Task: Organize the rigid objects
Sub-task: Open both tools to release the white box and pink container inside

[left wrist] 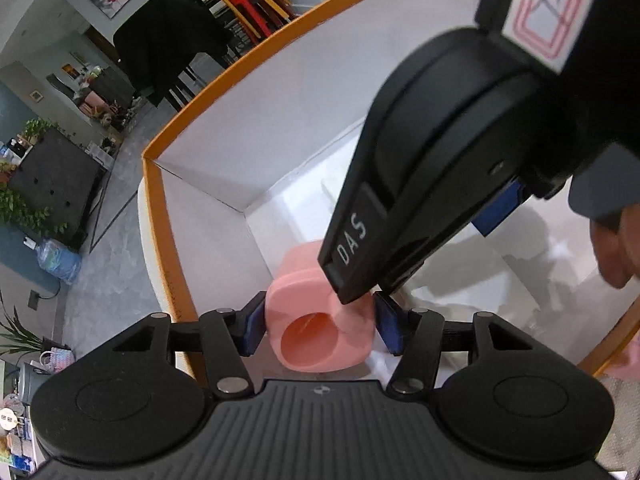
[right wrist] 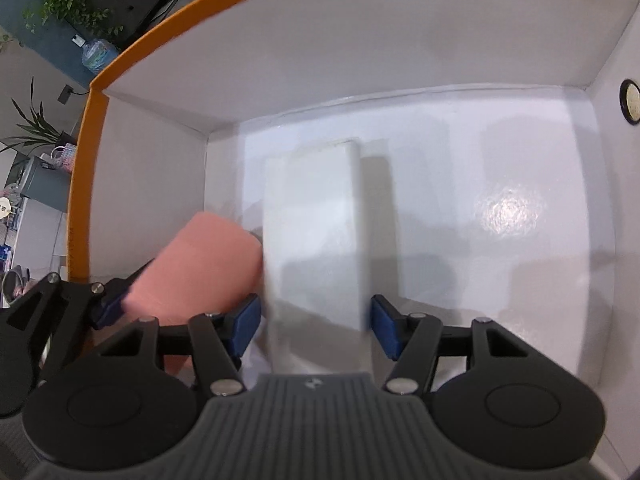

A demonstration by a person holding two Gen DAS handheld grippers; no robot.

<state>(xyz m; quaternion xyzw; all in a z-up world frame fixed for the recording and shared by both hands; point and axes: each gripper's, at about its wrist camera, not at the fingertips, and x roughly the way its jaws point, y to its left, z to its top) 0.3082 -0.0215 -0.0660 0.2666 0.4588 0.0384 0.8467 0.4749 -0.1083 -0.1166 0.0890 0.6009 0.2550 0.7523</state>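
A pink cup-like holder [left wrist: 320, 320] lies on its side in the near left corner of a white box, its round opening towards the left wrist camera. My left gripper [left wrist: 320, 322] straddles it, the blue pads [left wrist: 252, 328] close beside its sides without clearly pressing. A white rectangular block [right wrist: 312, 220] lies lengthwise between the fingers of my right gripper [right wrist: 314, 322], a thin gap showing at each pad. In the right wrist view the pink holder [right wrist: 196, 268] sits just left of the block. The right gripper's black body [left wrist: 440, 160] hangs over the holder, one fingertip touching its top edge.
The white box has an orange rim [left wrist: 156, 216] and tall walls [right wrist: 360, 60] close on the left and far sides. A round black-ringed hole [right wrist: 630, 101] is in its right wall. A person's hand [left wrist: 612, 248] shows at the right. The box floor [right wrist: 500, 208] right of the block is bare.
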